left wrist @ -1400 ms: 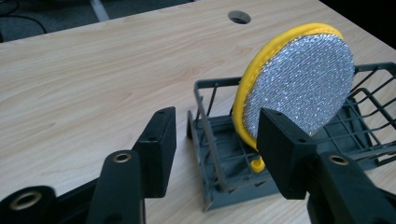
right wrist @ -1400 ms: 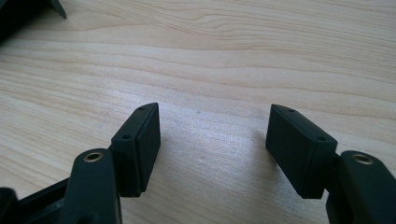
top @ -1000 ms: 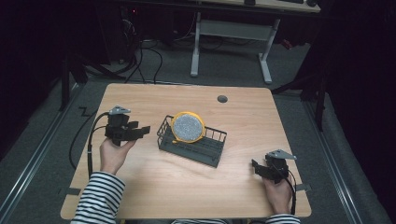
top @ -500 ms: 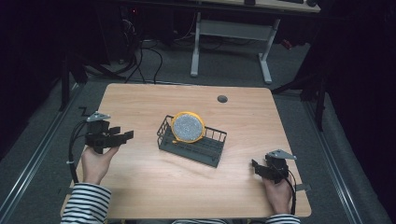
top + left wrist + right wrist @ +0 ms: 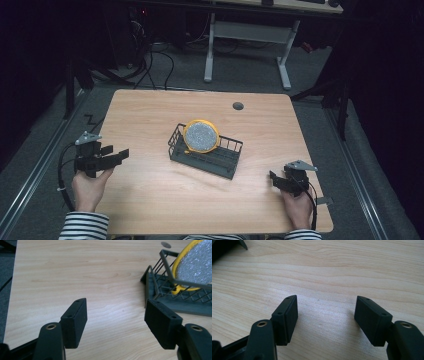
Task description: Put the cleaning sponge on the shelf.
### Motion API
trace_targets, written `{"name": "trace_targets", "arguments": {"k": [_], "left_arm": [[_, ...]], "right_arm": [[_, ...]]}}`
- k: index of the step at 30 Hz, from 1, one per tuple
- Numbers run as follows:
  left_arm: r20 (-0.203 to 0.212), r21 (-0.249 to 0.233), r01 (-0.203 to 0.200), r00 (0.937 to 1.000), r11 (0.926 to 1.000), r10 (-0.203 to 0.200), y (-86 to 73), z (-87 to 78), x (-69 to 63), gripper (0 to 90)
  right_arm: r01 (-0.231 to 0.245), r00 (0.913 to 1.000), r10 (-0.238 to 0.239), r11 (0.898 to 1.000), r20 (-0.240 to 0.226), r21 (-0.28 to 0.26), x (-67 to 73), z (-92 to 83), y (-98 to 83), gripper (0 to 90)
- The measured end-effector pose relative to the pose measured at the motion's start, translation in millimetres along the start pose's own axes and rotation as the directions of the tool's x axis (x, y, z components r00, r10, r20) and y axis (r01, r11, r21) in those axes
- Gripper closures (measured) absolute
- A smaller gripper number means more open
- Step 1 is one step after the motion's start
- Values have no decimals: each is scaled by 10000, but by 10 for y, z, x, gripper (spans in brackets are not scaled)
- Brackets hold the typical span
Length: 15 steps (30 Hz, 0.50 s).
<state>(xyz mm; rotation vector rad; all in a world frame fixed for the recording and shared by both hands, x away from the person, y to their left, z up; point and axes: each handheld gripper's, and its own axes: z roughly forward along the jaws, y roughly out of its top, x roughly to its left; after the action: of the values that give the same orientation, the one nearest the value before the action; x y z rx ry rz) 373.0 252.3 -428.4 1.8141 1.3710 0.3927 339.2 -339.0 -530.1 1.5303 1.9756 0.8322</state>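
Observation:
A yellow-rimmed round plate with a speckled grey face (image 5: 201, 135) (image 5: 197, 266) stands on edge in a dark wire dish rack (image 5: 222, 161) (image 5: 155, 277) at the table's middle. My left gripper (image 5: 116, 154) (image 5: 116, 315) hangs at the table's left edge, well left of the rack; its jaws have just been opening and stand wide apart with nothing between them. Near the front right corner my right gripper (image 5: 274, 179) (image 5: 326, 312) rests low over the bare wood, open and empty.
The light wooden table (image 5: 150, 115) has a round grey cable hole (image 5: 238, 105) at the back right. Cables trail off the table's left side. A white desk frame (image 5: 247, 47) stands on the dark floor behind.
My left gripper has drawn back from beside the rack to the table's left edge, toward the person. The right gripper, the rack and the plate have stayed put.

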Motion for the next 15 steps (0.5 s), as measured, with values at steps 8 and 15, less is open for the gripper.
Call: {"name": "trace_targets", "arguments": {"k": [8, 15], "left_arm": [[-205, 196, 288, 9994, 9994, -284, -223, 34, 72, 331], [-350, 429, 418, 9986, 9982, -403, -390, 137, 102, 310]], "right_arm": [[-2, 10000, 2, 10000, -1, 1, 0, 0, 0, 355], [-4, 10000, 4, 10000, -1, 0, 0, 0, 0, 355]]}}
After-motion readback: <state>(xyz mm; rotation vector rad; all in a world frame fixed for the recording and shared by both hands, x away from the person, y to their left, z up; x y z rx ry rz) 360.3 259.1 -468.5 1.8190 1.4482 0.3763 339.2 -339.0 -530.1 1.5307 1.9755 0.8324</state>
